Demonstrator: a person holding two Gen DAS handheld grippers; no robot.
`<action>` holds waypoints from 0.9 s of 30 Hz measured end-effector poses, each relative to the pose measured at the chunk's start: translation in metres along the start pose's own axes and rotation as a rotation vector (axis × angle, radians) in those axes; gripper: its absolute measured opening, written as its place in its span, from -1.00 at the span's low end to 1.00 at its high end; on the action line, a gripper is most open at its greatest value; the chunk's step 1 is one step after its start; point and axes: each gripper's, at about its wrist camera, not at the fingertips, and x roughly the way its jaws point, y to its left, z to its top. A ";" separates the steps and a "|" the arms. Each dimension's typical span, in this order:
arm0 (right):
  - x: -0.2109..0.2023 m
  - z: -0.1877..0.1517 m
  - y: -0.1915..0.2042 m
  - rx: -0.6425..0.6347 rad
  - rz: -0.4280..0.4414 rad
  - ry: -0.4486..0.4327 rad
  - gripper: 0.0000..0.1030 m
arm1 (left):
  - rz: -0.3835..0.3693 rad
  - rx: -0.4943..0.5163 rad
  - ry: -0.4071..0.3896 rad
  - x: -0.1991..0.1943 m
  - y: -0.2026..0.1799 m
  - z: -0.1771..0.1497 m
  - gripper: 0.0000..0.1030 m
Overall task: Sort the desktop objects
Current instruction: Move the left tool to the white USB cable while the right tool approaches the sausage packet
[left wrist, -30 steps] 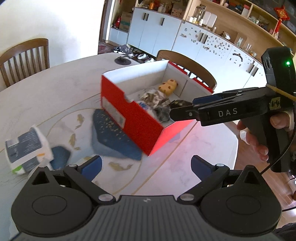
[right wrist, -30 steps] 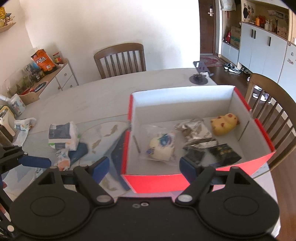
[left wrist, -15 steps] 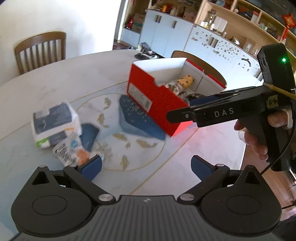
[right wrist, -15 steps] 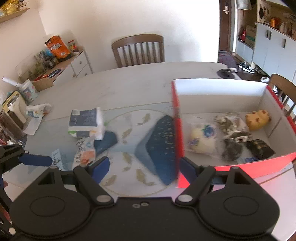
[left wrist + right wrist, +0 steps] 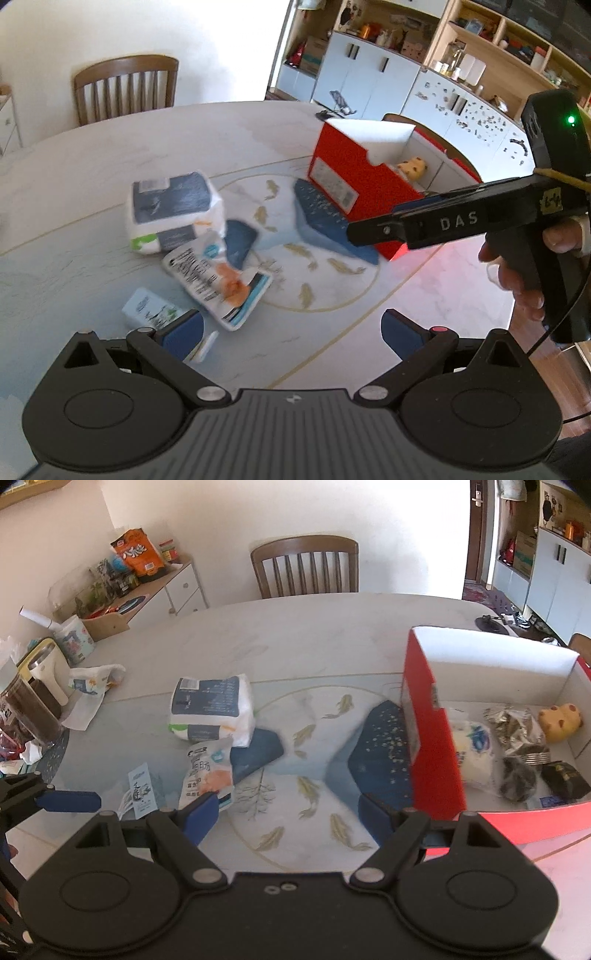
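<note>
Above the table (image 5: 295,638), both grippers' fingers (image 5: 183,334) spread wide, holding nothing.

A wooden chair (image 5: 304,566) stands behind the surface (image 5: 280,642); an orange snack bag (image 5: 137,555) sits on a white cabinet (image 5: 177,590)

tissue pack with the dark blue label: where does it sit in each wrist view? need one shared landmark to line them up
Left wrist: the tissue pack lies left of centre, well left of the red box.
Right wrist: the tissue pack is upper left of centre, again left of the red box.
Shared landmark: the snack pouch lying just in front of the pack in both views.
</note>
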 end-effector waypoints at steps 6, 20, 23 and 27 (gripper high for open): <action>0.014 0.002 0.010 -0.014 0.002 0.017 0.60 | 0.004 -0.025 -0.001 -0.001 0.018 -0.013 1.00; 0.052 0.010 0.034 -0.061 0.024 0.076 0.60 | 0.098 -0.176 0.037 0.010 0.070 -0.038 0.99; 0.060 0.011 0.040 -0.081 0.034 0.087 0.60 | 0.129 -0.190 0.039 0.014 0.082 -0.043 0.99; 0.074 0.011 0.047 -0.093 0.039 0.109 0.60 | 0.160 -0.203 0.039 0.020 0.093 -0.048 0.98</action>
